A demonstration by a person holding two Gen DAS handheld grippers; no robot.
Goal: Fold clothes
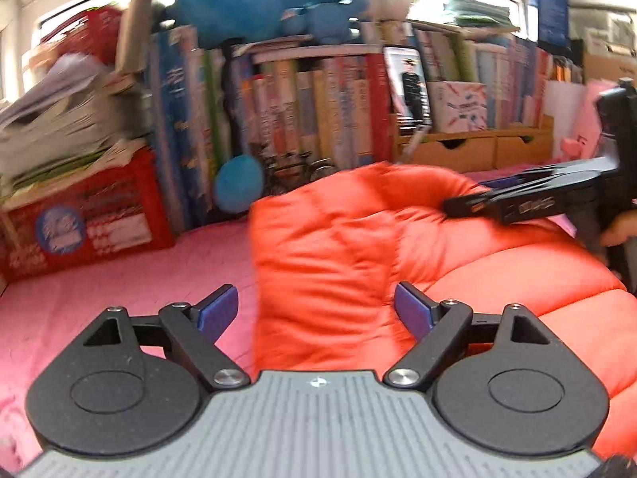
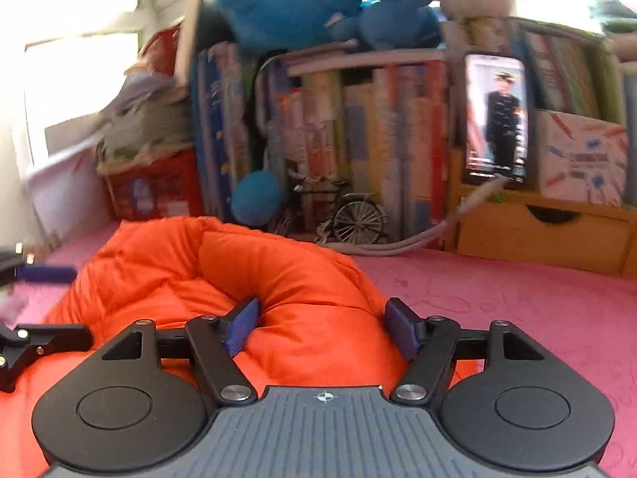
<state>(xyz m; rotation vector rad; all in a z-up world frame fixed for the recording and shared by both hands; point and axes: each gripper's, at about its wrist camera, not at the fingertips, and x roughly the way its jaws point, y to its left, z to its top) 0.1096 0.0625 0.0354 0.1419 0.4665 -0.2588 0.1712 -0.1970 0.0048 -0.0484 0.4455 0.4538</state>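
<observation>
- The puffy orange quilted jacket lies on the pink bedspread, bunched into a thick fold at its far end; its near part runs out of both views.
- My left gripper stands wide, the jacket's left edge lying between its blue pads without either one pressing on it.
- My right gripper is about half spread; a hump of the jacket sits between its fingers. Its left pad lies against the cloth, but whether it pinches I cannot tell.
- From the left wrist my right gripper shows at the right over the jacket, blurred, part of my hand cut off at the edge.
- From the right wrist only bits of my left gripper poke in at the left edge.
- Far side: a row of upright colourful books, blue plush toys on top, a small metal bicycle model, a phone with a lit screen on a wooden drawer unit.
- Far left: a red box under a blurred paper stack.
</observation>
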